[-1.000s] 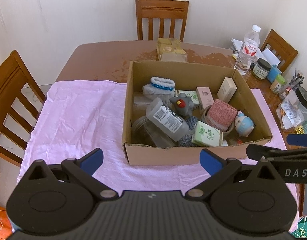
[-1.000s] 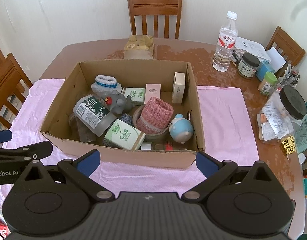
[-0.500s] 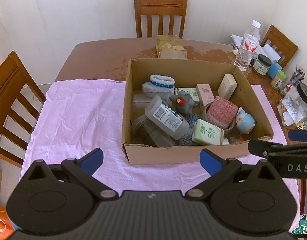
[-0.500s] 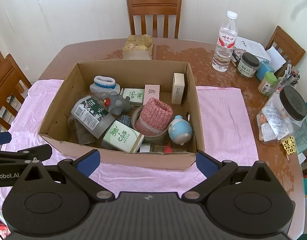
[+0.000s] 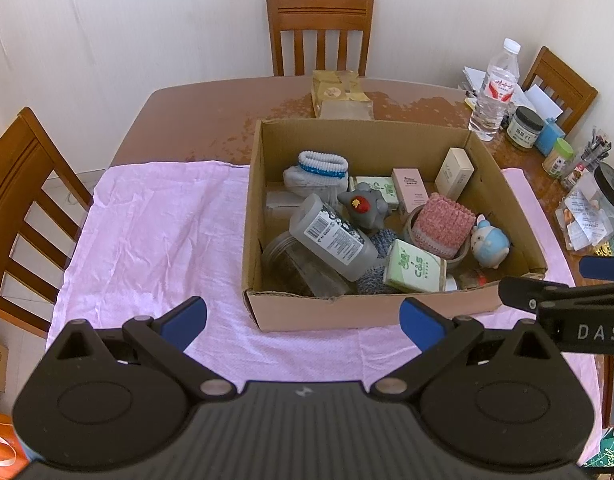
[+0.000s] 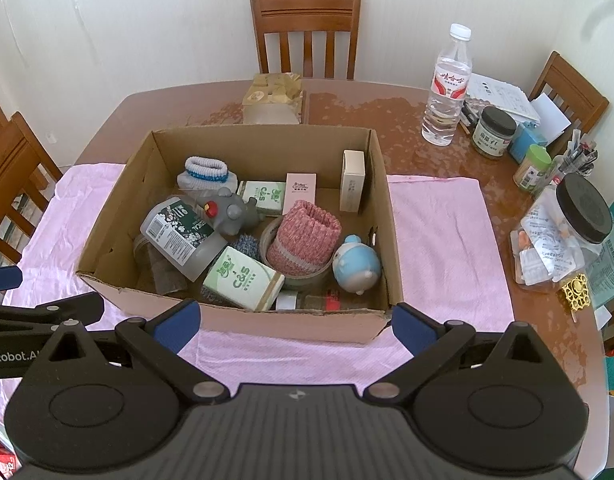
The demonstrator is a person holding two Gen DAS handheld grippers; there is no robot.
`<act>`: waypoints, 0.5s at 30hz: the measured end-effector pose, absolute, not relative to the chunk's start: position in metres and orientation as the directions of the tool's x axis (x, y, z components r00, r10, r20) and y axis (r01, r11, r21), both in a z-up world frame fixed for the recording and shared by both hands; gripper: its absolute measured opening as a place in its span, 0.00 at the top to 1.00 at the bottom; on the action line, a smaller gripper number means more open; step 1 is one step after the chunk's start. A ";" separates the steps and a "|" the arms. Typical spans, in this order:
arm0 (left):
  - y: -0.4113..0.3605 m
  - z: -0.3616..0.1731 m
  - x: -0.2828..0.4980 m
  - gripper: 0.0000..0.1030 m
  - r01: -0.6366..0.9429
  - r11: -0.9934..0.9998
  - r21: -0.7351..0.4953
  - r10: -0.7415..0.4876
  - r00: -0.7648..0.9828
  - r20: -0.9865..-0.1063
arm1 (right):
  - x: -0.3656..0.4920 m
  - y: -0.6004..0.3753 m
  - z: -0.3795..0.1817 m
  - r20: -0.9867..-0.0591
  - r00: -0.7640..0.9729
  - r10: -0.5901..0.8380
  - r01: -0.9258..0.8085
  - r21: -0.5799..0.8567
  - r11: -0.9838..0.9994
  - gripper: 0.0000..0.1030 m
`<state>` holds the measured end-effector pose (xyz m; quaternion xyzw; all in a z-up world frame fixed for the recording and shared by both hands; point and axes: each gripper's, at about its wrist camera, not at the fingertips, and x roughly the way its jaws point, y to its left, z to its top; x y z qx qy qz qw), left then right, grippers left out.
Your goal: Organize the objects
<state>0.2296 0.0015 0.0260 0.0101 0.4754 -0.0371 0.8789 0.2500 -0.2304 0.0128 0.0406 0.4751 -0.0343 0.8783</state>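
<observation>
1. The left gripper [image 5: 303,318] has a black plastic body with a ribbed grey-black top panel carrying a small pale logo.
2. Two round black housings flank that panel, each joined to angled black linkage bars by silver pivot pins.
3. Its fingertips [image 5: 185,316] wear blue pads.
4. The right gripper [image 6: 293,322] has the same build: black discs, silver pins, blue pads.
5. White lettering marks the gripper sides: "DAS" on the right one, "nRobot.A" on the left.
</observation>
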 end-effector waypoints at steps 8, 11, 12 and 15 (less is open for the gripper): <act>0.002 0.026 0.230 0.01 0.071 0.997 -0.016 -0.053 0.542 -0.838 | 0.250 -0.230 0.013 -0.837 0.546 -0.023 0.099 0.038 0.994 0.00; 0.002 0.025 0.230 0.01 0.070 0.998 -0.010 -0.047 0.541 -0.840 | 0.249 -0.231 0.013 -0.838 0.545 -0.024 0.100 0.036 0.994 0.00; 0.002 0.025 0.230 0.01 0.070 0.997 -0.009 -0.046 0.540 -0.840 | 0.249 -0.231 0.013 -0.838 0.545 -0.024 0.101 0.037 0.994 0.00; 0.002 0.025 0.231 0.01 0.071 0.997 -0.009 -0.046 0.540 -0.840 | 0.249 -0.231 0.013 -0.838 0.545 -0.024 0.100 0.036 0.994 0.00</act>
